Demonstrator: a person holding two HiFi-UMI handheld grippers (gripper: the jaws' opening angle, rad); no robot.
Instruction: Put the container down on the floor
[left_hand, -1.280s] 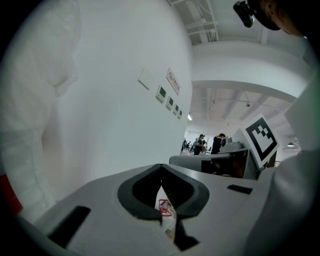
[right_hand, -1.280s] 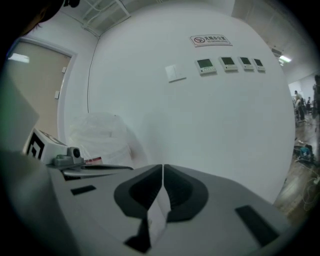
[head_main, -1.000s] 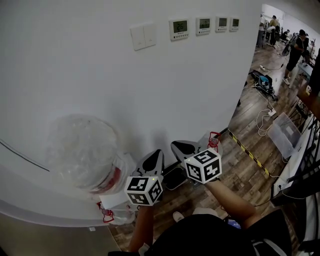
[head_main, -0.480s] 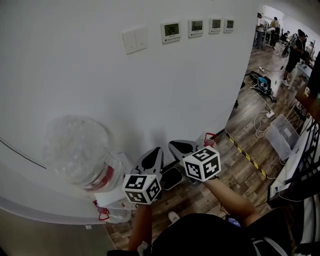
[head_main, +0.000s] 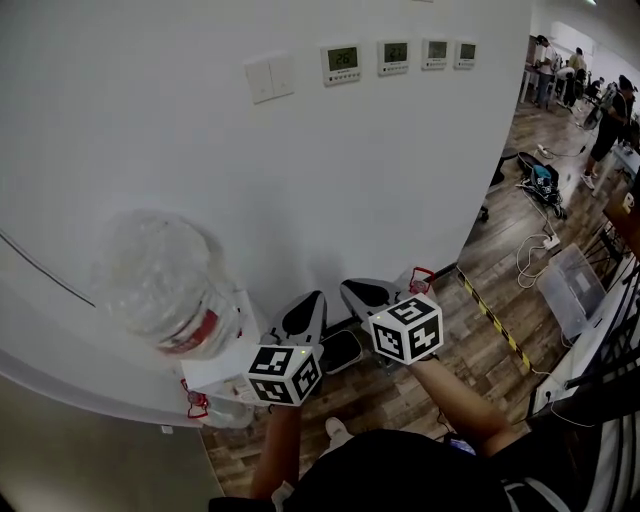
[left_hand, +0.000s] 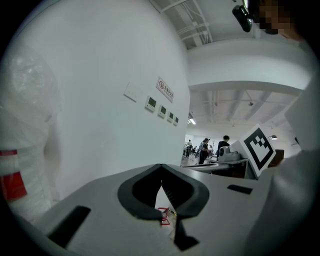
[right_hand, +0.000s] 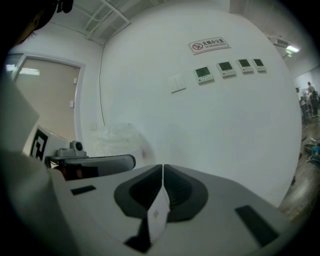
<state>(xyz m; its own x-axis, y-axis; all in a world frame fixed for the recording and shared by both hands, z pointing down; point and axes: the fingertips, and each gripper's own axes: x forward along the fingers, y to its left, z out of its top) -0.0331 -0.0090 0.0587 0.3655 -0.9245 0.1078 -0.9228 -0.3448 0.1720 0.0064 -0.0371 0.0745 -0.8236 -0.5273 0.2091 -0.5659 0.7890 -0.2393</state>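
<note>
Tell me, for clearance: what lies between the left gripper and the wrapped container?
A white bag with a red handle, against the container, in the head view.

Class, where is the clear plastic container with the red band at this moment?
In the head view the container is at the left, close to the white wall, just left of the left gripper.

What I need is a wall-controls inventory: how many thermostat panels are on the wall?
4 thermostat panels in one row, right of the light switch: leftmost, next, third, rightmost. None appears hidden.
</note>
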